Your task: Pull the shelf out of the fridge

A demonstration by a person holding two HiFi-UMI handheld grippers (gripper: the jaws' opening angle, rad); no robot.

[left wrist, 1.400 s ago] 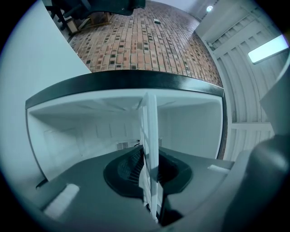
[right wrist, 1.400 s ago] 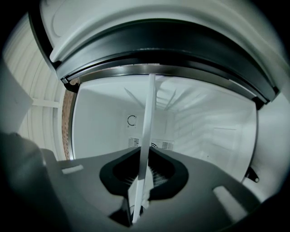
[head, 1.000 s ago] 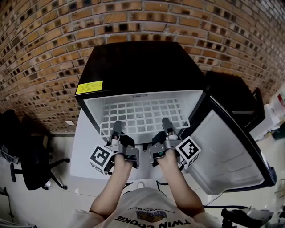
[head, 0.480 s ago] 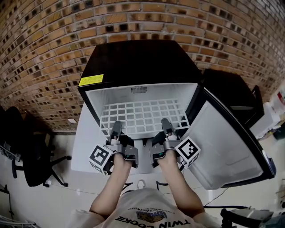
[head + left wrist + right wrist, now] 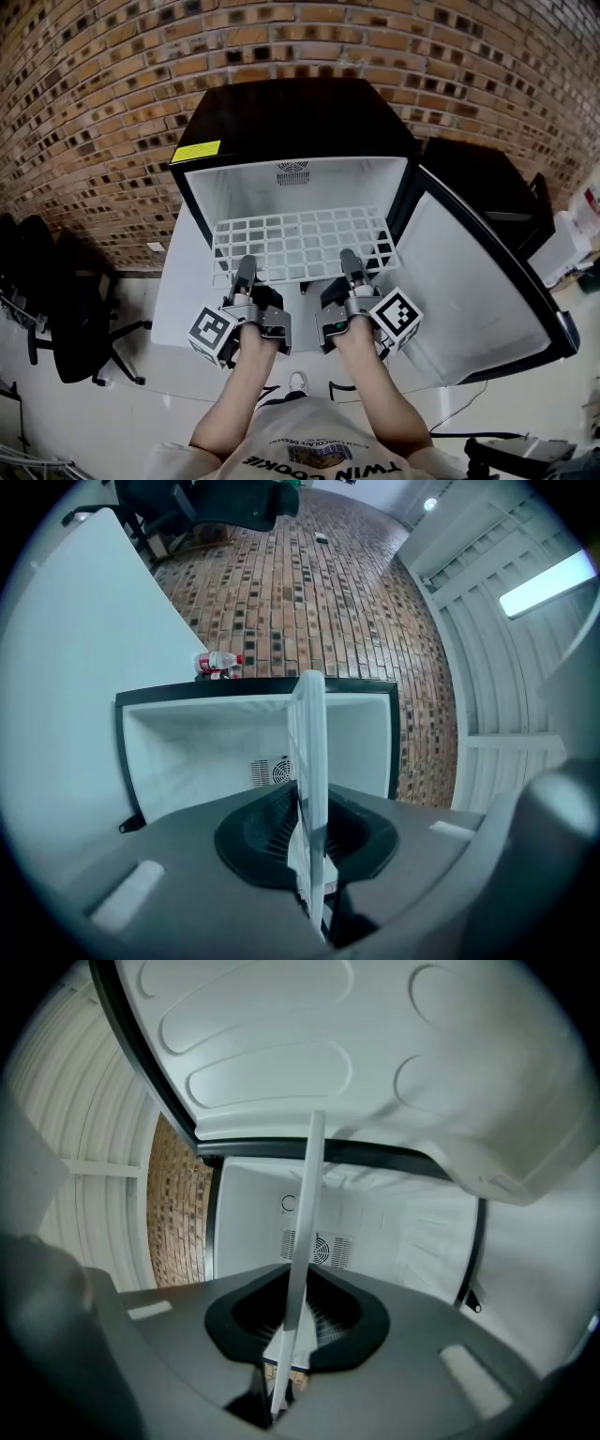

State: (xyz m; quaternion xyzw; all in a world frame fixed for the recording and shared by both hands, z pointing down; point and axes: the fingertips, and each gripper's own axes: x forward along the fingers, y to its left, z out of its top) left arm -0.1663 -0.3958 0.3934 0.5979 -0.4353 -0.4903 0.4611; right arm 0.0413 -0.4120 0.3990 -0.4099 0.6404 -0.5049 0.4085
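Shelf (image 5: 300, 246) is a flat white wire grid of small rectangular cells, level, with its back part inside the white cavity of the black fridge (image 5: 291, 117) and its front edge sticking out toward me past the opening — door (image 5: 478, 281) swung wide to the right. My left claw (image 5: 244, 272) is clamped on that front edge near the left corner and my right claw (image 5: 352, 265) near the right corner — in both gripper views the shelf reads as a thin white strip, edge-on, pinched between the jaws.
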